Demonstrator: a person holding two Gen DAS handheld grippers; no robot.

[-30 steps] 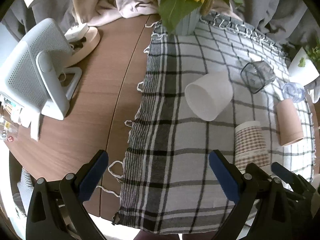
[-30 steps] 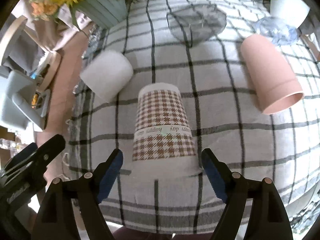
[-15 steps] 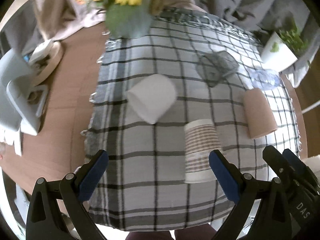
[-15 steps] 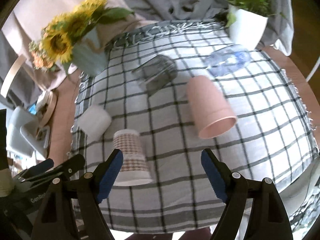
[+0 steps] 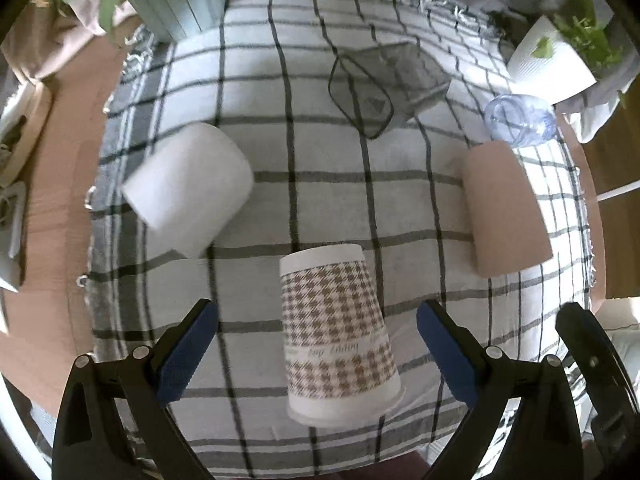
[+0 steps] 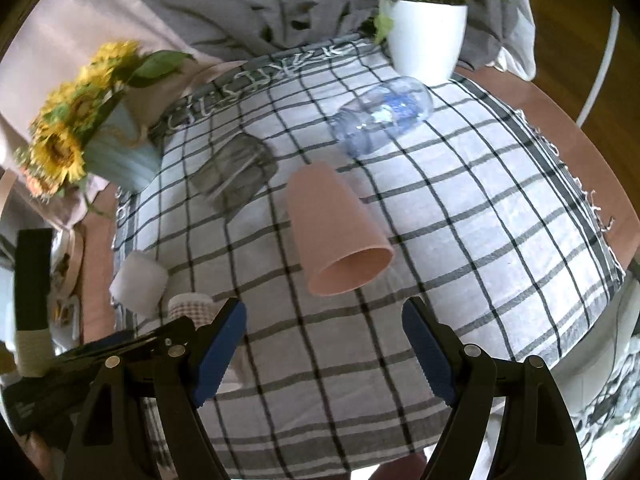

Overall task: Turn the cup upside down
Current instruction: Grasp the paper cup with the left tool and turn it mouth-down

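my left claw wide apart, checked cup dead centre at 12, already mouth-down. right claw also apart; pink cup lies at 12, mouth toward me.

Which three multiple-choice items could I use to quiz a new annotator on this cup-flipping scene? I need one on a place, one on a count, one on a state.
1. Where does the houndstooth paper cup stand in the left wrist view?
A. Between the left gripper's open fingers
B. Beside the white plant pot
C. On the bare wood

2. How many cups and glasses lie on their sides on the checked cloth?
A. Two
B. Three
C. Four

3. What state is the right gripper in?
A. Shut on the pink cup
B. Open, holding nothing
C. Shut on the bottle

Answers:
1. A: both blue pads flank it.
2. C: the white cup, the pink cup, the dark glass and the clear blue glass all lie down.
3. B: its fingers stand apart, short of the pink cup.
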